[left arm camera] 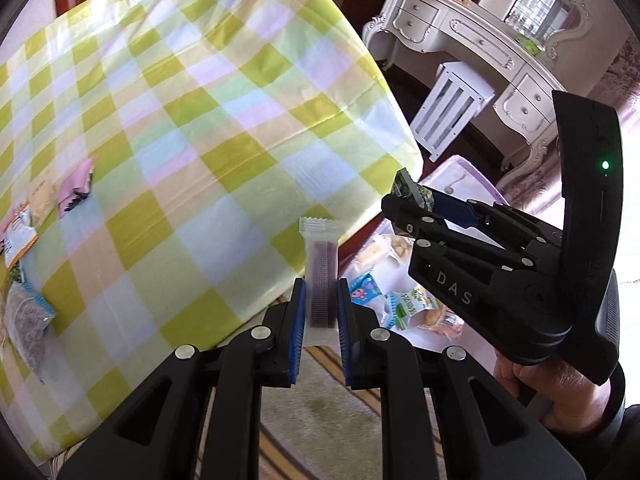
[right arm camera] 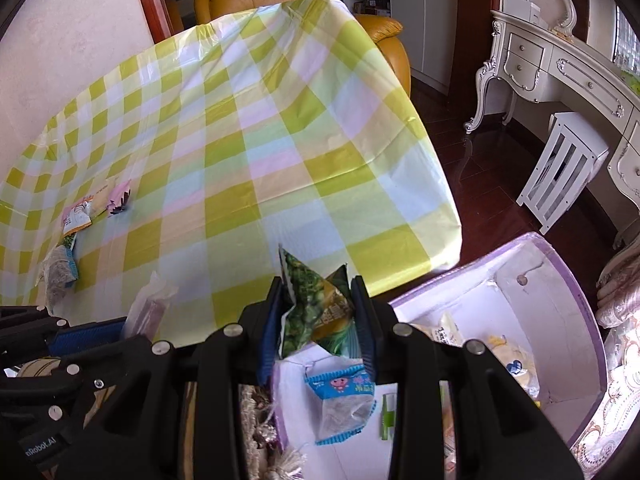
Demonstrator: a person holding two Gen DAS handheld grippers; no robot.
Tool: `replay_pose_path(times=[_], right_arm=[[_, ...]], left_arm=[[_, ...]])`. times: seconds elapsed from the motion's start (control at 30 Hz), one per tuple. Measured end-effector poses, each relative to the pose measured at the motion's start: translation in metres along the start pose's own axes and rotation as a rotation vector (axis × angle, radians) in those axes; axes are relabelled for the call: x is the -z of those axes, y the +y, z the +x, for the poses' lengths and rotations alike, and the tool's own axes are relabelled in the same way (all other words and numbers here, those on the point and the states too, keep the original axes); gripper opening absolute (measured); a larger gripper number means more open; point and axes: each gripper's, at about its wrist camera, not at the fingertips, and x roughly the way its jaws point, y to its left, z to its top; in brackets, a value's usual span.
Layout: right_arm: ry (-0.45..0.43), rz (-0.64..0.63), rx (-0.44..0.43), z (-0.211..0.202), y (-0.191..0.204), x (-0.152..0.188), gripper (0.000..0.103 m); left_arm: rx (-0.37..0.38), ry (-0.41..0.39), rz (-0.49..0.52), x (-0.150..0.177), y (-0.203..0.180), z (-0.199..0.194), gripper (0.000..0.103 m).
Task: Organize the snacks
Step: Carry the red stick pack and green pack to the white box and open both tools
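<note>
While left tool (left arm camera: 320, 308) clamps clear ridged wafer pack (left arm camera: 319, 280) | right tool (right arm camera: 320, 312) pinches crinkled green pouch (right arm camera: 316, 312) – glossy

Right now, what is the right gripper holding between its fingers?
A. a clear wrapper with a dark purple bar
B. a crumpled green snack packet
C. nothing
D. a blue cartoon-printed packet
B: in the right wrist view the right gripper is shut on the crumpled green snack packet, above the open purple-edged white box; the clear-wrapped bar is in the other gripper.

Bright daylight from the window (left arm camera: 536, 4), strong fisheye bending and dark corners; the nearest packet looks slightly blurred.
</note>
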Motion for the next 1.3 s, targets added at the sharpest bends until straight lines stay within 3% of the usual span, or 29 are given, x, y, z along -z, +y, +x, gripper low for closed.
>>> replay_pose_path(times=[0.17, 0.47, 0.57, 0.67, 0.7, 0.8, 1.07, 1.3], right_arm=[[0.039, 0.027, 0.099, 0.008, -0.031, 0.02, 0.034], [0.083, 0.069, 0.164, 0.015, -0.06, 0.035, 0.036], [0.086, 0.076, 0.182, 0.016, -0.064, 0.037, 0.042], [0.084, 0.08, 0.177, 0.016, -0.064, 0.037, 0.057], [0.082, 0.078, 0.176, 0.015, -0.064, 0.037, 0.066], [0.081, 0.081, 0.176, 0.015, -0.064, 0.036, 0.071], [0.084, 0.088, 0.151, 0.012, -0.061, 0.03, 0.076], [0.061, 0.06, 0.075, 0.002, -0.04, 0.018, 0.077]], left_arm=[[0.06, 0.074, 0.061, -0.006, -0.034, 0.03, 0.015], [0.088, 0.141, 0.092, -0.013, -0.056, 0.061, 0.015], [0.101, 0.152, 0.092, -0.015, -0.058, 0.067, 0.016], [0.114, 0.16, 0.077, -0.015, -0.057, 0.07, 0.02], [0.116, 0.16, 0.072, -0.015, -0.056, 0.07, 0.027], [0.113, 0.149, 0.052, -0.017, -0.05, 0.067, 0.038], [0.105, 0.102, 0.023, -0.016, -0.037, 0.054, 0.049], [0.023, -0.005, -0.027, -0.015, -0.008, 0.026, 0.053]])
